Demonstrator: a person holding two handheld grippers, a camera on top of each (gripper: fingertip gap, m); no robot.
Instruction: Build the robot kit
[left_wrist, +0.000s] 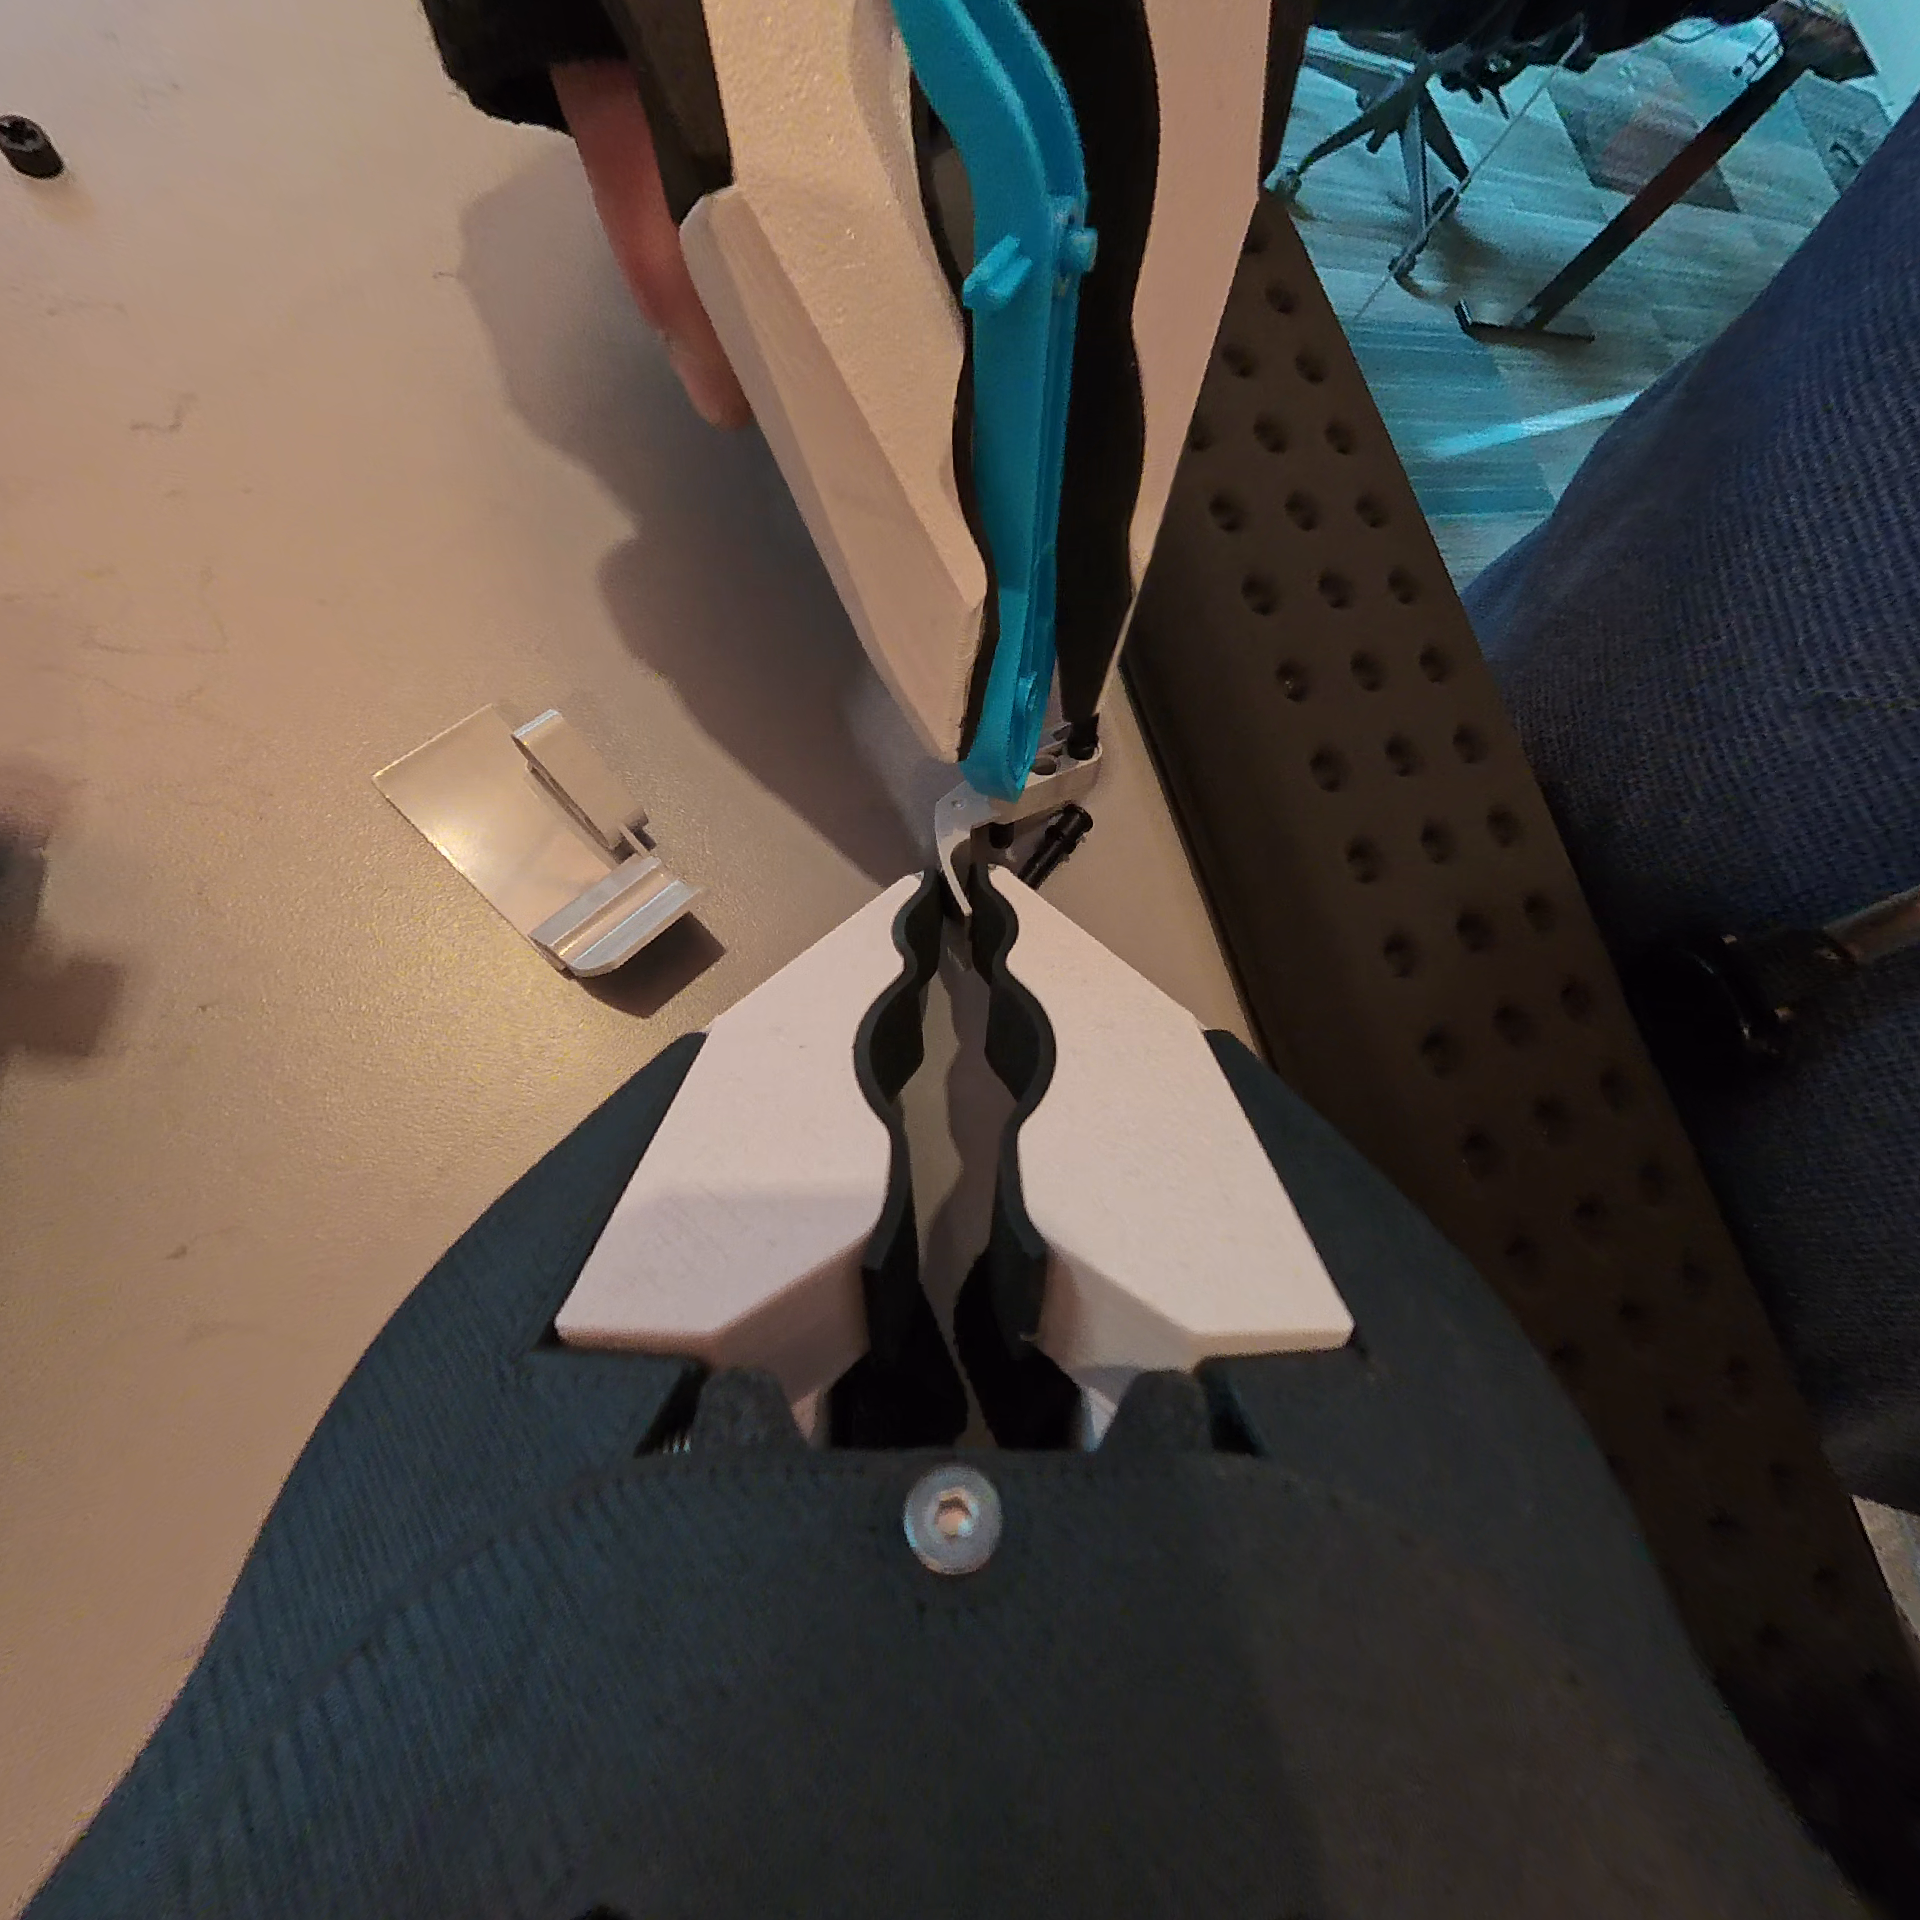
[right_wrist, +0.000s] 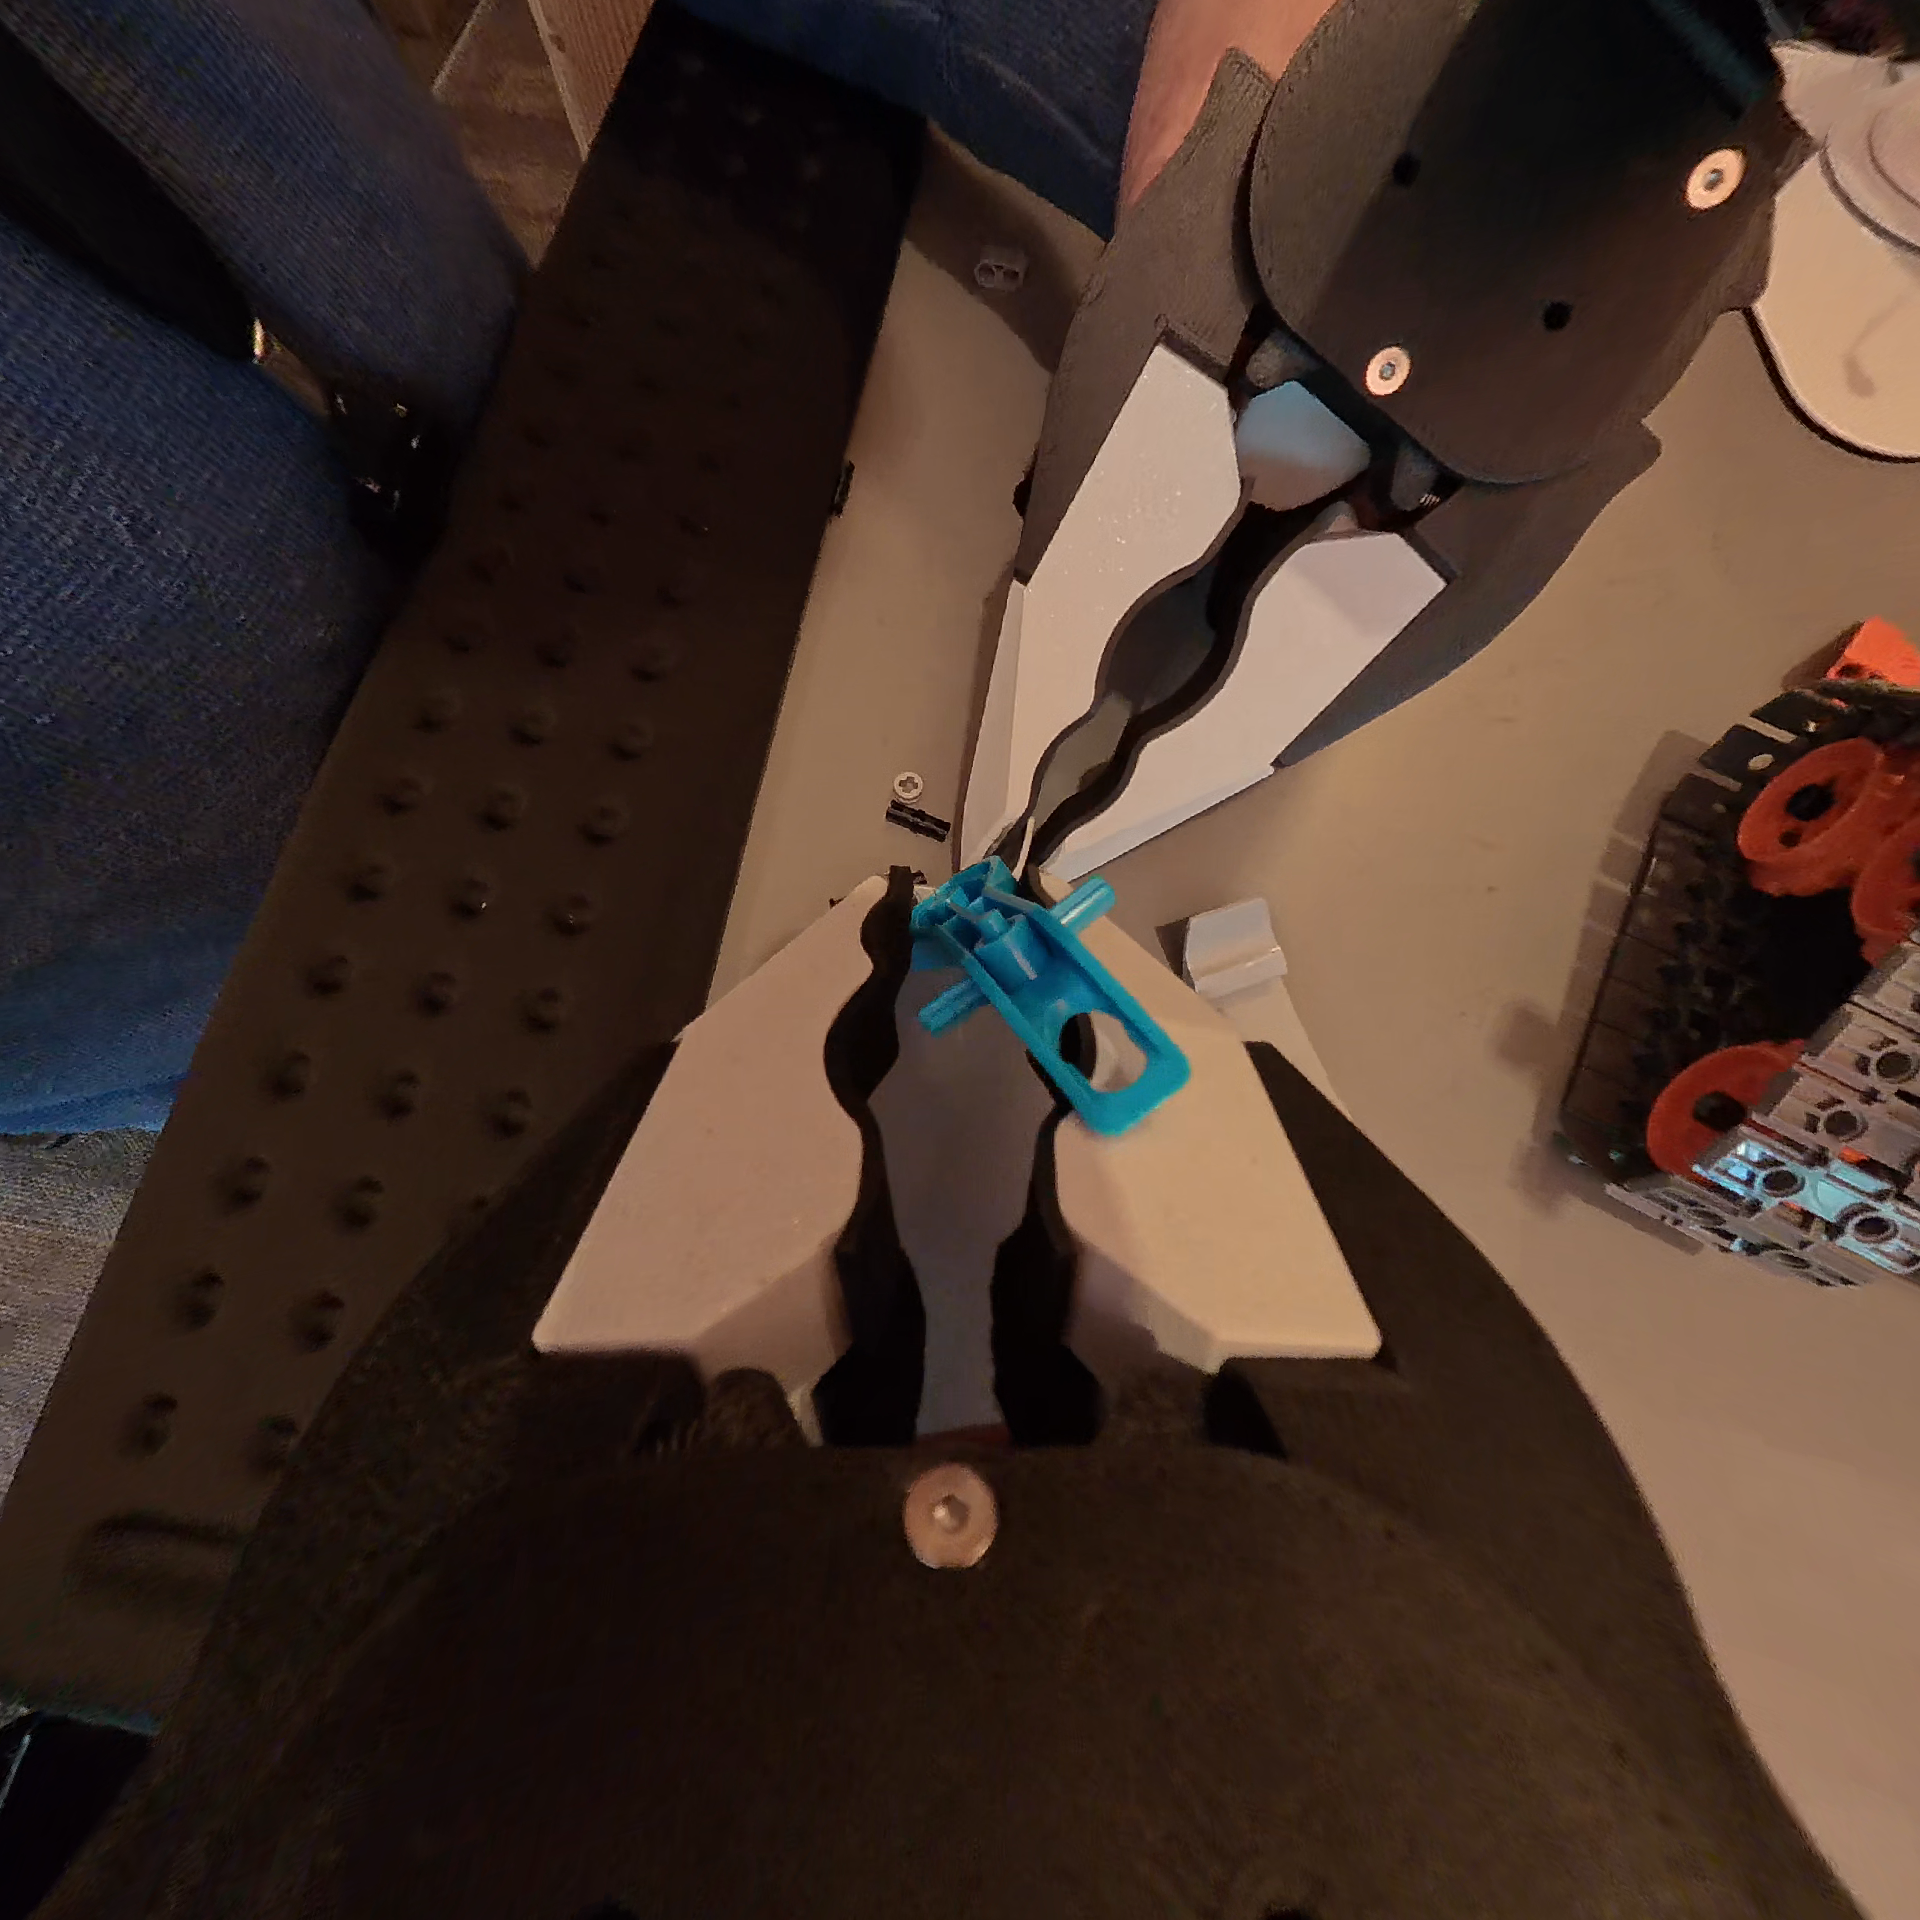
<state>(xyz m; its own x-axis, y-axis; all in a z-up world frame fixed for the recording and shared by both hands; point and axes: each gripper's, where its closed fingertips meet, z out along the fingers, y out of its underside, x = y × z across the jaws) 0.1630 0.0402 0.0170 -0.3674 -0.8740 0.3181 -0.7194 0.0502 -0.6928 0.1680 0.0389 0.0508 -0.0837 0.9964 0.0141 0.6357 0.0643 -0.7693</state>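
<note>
Your right tool (right_wrist: 961, 894) clamps the blue plastic separator tool (right_wrist: 1049, 997) at its fingertips. Your left tool (left_wrist: 961, 894) pinches a small light-grey piece (left_wrist: 961, 831) joined to the separator's tip, above the table (left_wrist: 260, 520) edge. A grey panel piece (left_wrist: 540, 831) lies nearby.

You saw a bright blue plastic tool (right_wrist: 1049, 997), a pale grey clip (left_wrist: 551, 842), orange wheels (right_wrist: 1813, 805), and a black panel (right_wrist: 499, 790) patterned with holes.
</note>
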